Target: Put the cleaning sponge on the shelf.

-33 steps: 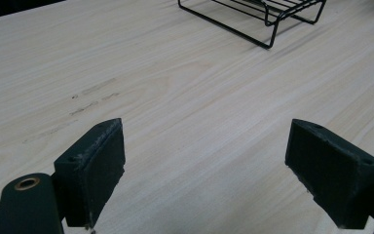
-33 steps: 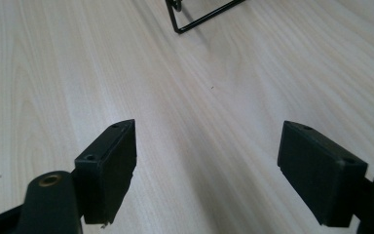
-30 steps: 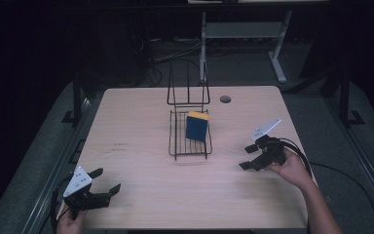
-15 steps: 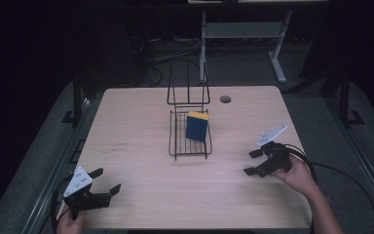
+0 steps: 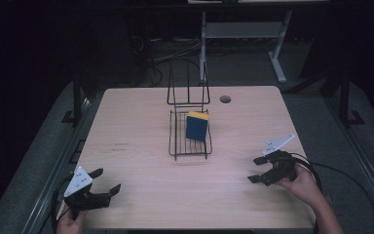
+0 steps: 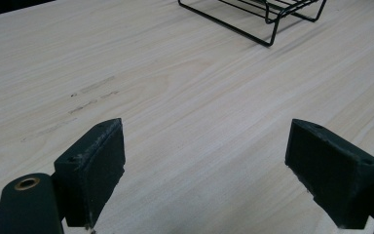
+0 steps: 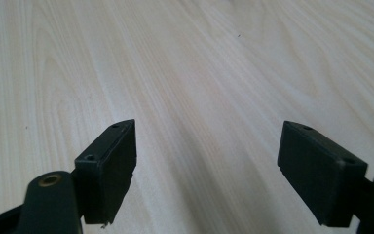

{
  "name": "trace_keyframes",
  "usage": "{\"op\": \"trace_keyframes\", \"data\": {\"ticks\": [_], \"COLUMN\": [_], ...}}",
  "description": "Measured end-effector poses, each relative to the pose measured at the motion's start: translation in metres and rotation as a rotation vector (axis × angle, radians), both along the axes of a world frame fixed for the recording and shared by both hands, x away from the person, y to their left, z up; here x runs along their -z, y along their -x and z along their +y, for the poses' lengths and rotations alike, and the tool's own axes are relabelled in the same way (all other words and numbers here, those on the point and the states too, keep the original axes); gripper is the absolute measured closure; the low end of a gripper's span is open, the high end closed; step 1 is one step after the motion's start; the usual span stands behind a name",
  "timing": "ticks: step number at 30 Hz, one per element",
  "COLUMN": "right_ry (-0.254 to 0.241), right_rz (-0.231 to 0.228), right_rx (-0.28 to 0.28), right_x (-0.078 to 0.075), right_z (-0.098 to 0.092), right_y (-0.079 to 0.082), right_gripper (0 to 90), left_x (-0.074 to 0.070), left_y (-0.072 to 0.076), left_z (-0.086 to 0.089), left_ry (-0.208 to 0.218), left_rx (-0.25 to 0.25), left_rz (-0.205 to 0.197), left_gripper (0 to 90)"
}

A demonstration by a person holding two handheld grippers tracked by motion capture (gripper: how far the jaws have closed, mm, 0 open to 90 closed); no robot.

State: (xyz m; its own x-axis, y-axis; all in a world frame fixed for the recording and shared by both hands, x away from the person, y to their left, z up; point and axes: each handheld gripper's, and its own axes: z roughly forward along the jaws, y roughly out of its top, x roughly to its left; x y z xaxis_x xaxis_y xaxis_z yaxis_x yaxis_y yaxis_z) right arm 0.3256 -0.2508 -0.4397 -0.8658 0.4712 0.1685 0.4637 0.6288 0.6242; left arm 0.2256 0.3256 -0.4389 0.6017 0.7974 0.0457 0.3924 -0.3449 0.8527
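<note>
A black wire rack (image 5: 190, 139) stands in the middle of the wooden table (image 5: 136, 126), its back part upright. A blue block with a yellow top (image 5: 196, 126) leans inside it. My left gripper (image 5: 104, 181) rests at the near left corner, open, with nothing between its jaws. In the left gripper view, the left gripper (image 6: 204, 165) faces bare wood with the rack's (image 6: 263, 19) foot at the top. My right gripper (image 5: 256, 169) hovers near the right front edge, held by a hand, open and empty. The right gripper (image 7: 207, 165) looks onto plain tabletop.
A round cable hole (image 5: 225, 99) sits at the table's far right. Faint scuff marks (image 5: 121, 146) lie left of the rack. Cables trail off both grippers past the table edges. A white desk frame (image 5: 243, 34) stands on the dark floor behind.
My right gripper has moved toward the near edge of the table, away from the rack, jaws unchanged. The left gripper stayed where it was.
</note>
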Motion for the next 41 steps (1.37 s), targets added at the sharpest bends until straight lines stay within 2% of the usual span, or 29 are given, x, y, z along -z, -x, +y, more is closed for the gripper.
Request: {"op": "trace_keyframes", "data": {"ticks": [9,13,22,25,29,31,37,41], "right_ry": [-0.005,-0.010,-0.020,-0.032,-0.027,-0.036,-0.050,-0.057], "right_rz": [0.005,-0.008,0.002,-0.013,-0.005,-0.027,-0.018,-0.040], "right_rx": [0.015,0.016,0.032,0.034,0.036,0.036,0.057,0.084], "right_x": [0.006,0.007,0.013,0.013,0.017,0.016,0.021,0.022], "right_z": [-0.007,-0.009,-0.013,-0.014,-0.015,-0.015,-0.018,-0.021], "right_y": [0.012,0.016,0.026,0.031,0.036,0.039,0.047,0.056], "right_gripper": [21.6,21.7,21.7,21.7,21.6,21.7,21.1,20.7], "left_x": [0.000,0.000,0.001,0.001,0.002,0.002,0.002,0.001], "left_y": [0.000,0.000,0.000,0.000,0.000,0.000,0.000,0.000], "left_z": [0.000,0.001,0.001,0.001,0.000,0.000,0.001,0.001], "left_ry": [-0.004,-0.003,-0.006,-0.005,-0.005,-0.006,-0.004,-0.005], "left_rx": [0.002,0.001,-0.001,0.001,-0.001,-0.001,-0.003,-0.002], "left_rz": [-0.003,-0.001,0.000,-0.005,-0.001,0.000,-0.002,-0.004], "left_gripper": [14.1,14.1,14.1,14.1,14.1,14.1,14.1,14.1]}}
